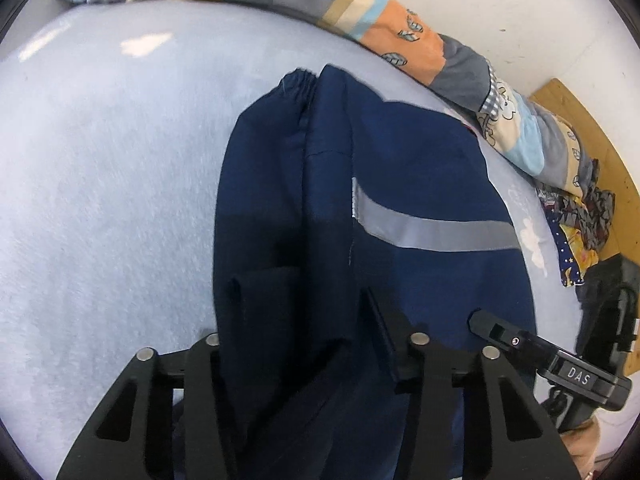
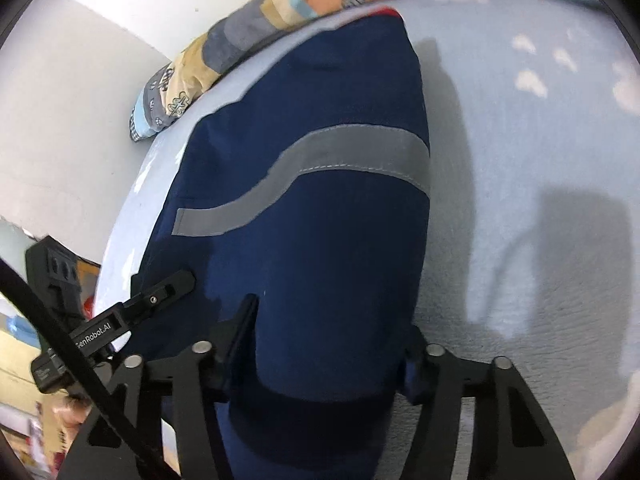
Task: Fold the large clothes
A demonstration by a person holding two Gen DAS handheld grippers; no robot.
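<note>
A navy work garment [image 1: 360, 184] with a grey reflective stripe [image 1: 436, 232] lies partly folded on a pale blue bed sheet [image 1: 100, 184]. My left gripper [image 1: 304, 312] has its jaws wide apart with navy cloth bunched between them. In the right wrist view the same garment [image 2: 320, 220] and its stripe [image 2: 340, 148] run away from me. My right gripper [image 2: 328, 344] also stands wide, with the garment's near end filling the gap between its fingers. The right gripper's finger tip shows in the left view [image 1: 504, 332]; the left gripper's finger tip shows in the right view [image 2: 160, 292].
A patterned quilt [image 1: 400, 28] lies rolled along the far edge of the bed against a white wall [image 1: 520, 8]. A crumpled patterned cloth [image 1: 576, 232] and a wooden board [image 1: 580, 128] sit at the right. The sheet spreads wide to the left of the garment.
</note>
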